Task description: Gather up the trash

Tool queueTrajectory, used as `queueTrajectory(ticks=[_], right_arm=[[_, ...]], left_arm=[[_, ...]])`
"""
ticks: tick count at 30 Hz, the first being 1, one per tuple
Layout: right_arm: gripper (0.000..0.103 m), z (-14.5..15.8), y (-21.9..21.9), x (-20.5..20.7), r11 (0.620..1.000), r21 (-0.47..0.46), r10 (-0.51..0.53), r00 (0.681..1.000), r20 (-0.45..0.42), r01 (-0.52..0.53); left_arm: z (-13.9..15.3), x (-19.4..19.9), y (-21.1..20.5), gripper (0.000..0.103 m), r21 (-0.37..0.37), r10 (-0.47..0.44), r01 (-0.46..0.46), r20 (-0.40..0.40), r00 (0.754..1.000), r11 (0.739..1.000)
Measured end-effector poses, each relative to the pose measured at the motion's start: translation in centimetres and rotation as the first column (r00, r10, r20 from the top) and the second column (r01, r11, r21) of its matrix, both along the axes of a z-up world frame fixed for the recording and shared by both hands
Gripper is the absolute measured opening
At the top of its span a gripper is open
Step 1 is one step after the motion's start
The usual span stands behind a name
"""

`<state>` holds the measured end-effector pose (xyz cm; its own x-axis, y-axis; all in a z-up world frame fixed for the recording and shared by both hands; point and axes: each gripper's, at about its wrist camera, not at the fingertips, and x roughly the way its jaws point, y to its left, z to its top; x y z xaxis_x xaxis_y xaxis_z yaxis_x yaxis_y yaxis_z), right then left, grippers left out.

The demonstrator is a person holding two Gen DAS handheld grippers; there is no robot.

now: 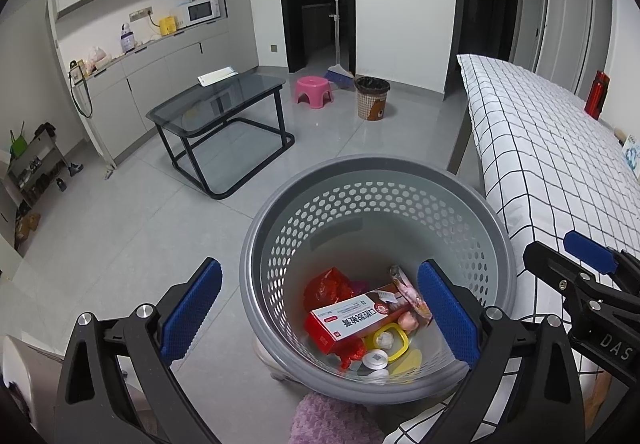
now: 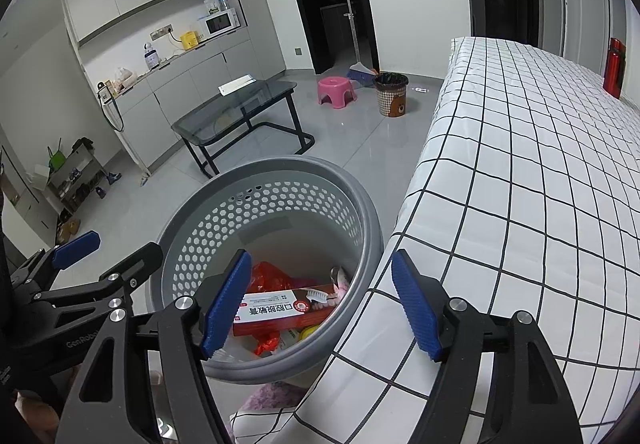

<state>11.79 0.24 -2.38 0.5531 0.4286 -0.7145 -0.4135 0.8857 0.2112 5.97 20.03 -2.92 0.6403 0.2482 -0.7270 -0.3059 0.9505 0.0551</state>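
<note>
Both the left tongs [image 1: 320,318] and right tongs [image 2: 322,304] are held spread and empty above the grey basket [image 1: 496,228], parked beside the bed [image 2: 520,164] so the boxed trash [image 1: 352,318] is dropped in easily.

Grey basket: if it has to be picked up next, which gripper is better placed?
Probably left. The left gripper is open and hangs over the grey basket and its trash; the right gripper, open, straddles the basket rim and the checked bed.
</note>
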Motion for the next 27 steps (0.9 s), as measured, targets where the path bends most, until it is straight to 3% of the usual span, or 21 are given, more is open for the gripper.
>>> queueTrajectory(ticks=[27], right_arm=[[0.069, 0.36, 0.12, -0.14, 1.000, -0.002, 0.003, 1.000, 0.002, -0.003]], left_arm=[[-0.79, 0.30, -0.69, 0.097, 0.015, 0.008, -0.008, -0.021, 1.000, 1.000]])
